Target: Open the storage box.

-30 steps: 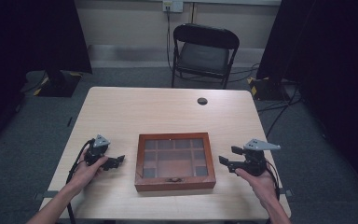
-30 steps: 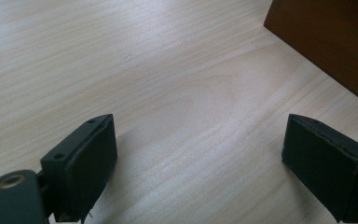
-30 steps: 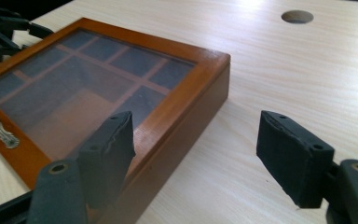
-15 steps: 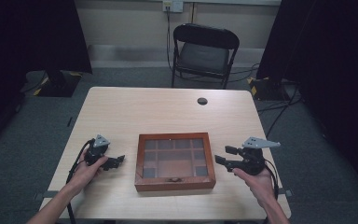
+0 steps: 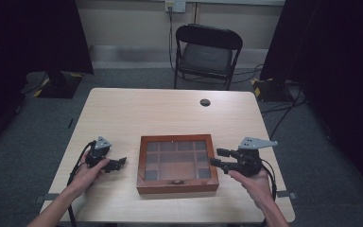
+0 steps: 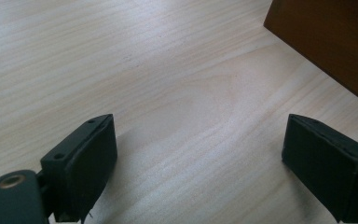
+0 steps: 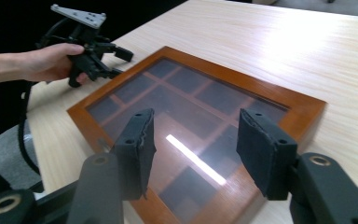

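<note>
A shallow wooden box [image 5: 177, 163] with a glass lid over several compartments lies shut at the table's near middle. My left gripper [image 5: 118, 164] rests low on the table to the box's left, its jaws wide open on bare wood [image 6: 200, 168]; a corner of the box [image 6: 335, 42] shows ahead of it. My right gripper [image 5: 216, 157] hovers at the box's right edge and points across the glass lid [image 7: 186, 93]. Its jaws [image 7: 196, 144] have just been closing and stand half apart with nothing between them. The left gripper [image 7: 120, 63] shows beyond the box.
The light wooden table [image 5: 160, 118] has a small dark round spot [image 5: 205, 102] near its far edge. A black folding chair [image 5: 207, 52] stands behind the table. Cables run over the grey floor at the right.
My right gripper has moved left to the box's right edge and risen slightly, and its jaws have narrowed. The left gripper has stayed where it was.
</note>
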The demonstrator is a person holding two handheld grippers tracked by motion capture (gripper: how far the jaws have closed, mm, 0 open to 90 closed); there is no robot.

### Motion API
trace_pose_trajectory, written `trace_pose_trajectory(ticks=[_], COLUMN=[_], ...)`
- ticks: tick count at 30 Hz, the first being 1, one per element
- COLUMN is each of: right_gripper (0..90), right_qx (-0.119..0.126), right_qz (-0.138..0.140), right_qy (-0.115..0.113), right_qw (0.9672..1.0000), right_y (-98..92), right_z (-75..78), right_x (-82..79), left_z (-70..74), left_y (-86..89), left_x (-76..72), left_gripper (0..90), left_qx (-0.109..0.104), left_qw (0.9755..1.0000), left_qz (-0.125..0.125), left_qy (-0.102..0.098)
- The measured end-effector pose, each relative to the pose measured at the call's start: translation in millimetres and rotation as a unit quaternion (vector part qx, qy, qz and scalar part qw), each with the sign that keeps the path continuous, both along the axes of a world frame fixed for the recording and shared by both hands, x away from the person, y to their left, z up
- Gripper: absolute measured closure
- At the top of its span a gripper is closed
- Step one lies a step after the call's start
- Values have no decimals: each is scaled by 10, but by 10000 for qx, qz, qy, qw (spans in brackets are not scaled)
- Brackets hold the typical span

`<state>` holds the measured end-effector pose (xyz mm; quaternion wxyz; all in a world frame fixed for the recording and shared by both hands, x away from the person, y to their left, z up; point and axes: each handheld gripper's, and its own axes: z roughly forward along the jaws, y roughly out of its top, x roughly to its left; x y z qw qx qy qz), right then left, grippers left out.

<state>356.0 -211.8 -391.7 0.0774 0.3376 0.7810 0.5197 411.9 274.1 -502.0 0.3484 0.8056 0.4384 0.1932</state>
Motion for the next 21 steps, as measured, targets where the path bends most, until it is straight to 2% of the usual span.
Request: trace_pose_trajectory(ticks=[7, 10, 14, 15, 18, 21], right_gripper=[519, 535, 561, 585, 612, 677], right_qx=[28, -75, -74, -70, -84, -71], right_qz=[397, 650, 826, 944, 1071, 1359], right_qy=[-59, -49, -83, -92, -77, -7], right_qw=[9992, 9978, 9965, 9955, 9942, 9907], right_y=[215, 373, 485, 562, 633, 748], right_z=[105, 155, 200, 202, 179, 74], right_x=[21, 57, 82, 92, 90, 68], left_z=[0, 0, 0, 1, 1, 1], left_y=[0, 0, 0, 1, 1, 0], left_x=[0, 0, 0, 0, 0, 0], left_gripper=[97, 96, 97, 97, 97, 97], left_qx=[0, 3, 1, 10, 11, 8], left_qw=[10000, 10000, 10000, 10000, 10000, 10000], left_qz=[1, 0, -2, 4, 2, 4], left_qy=[0, -2, -1, -5, -6, -6])
